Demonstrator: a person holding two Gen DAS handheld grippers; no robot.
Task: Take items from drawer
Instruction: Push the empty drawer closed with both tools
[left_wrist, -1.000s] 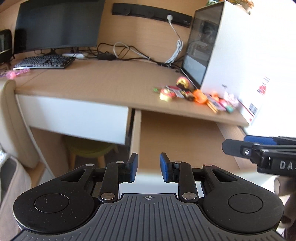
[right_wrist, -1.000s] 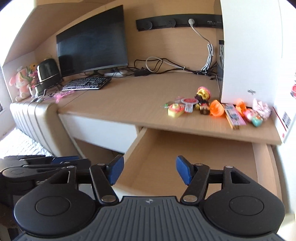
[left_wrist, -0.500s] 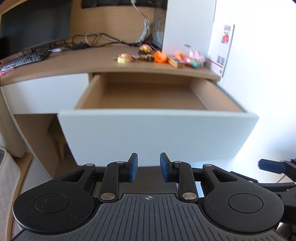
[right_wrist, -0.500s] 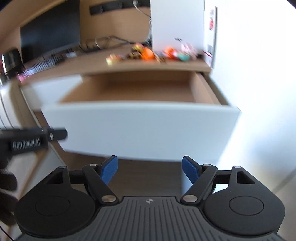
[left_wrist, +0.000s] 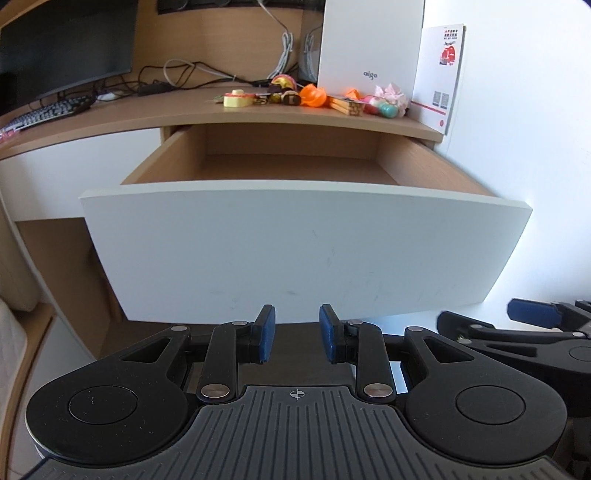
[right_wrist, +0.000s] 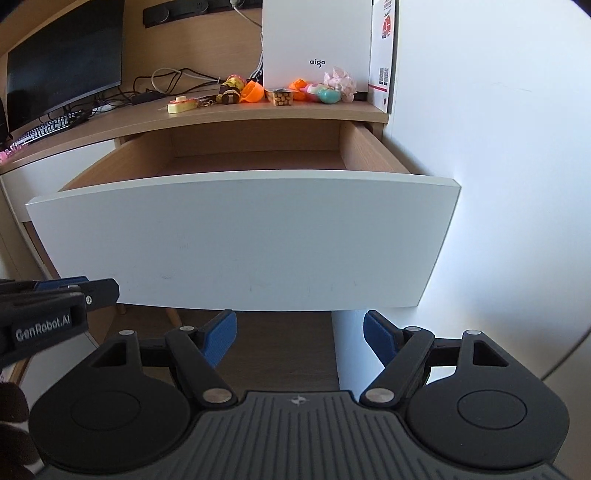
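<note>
I hold both grippers before the pulled-out drawer (left_wrist: 303, 254): left gripper (left_wrist: 293, 334) and right gripper (right_wrist: 299, 334) gape, nothing between their jaws; toys (left_wrist: 314, 96) line the desk's (left_wrist: 166, 110) right edge.

"aigo" on the white box (right_wrist: 317, 40) ("GenRobot.AI" on the left gripper (right_wrist: 83, 291)).

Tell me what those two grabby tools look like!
Both tongs are black plastic. The left tongs and the right tongs each have two bright blue ribbed pads on jointed black arms with silver rivets. Behind them sit two round black discs and a grey grooved plate. White letters on the left one's side read GenRobot.AI.
</note>
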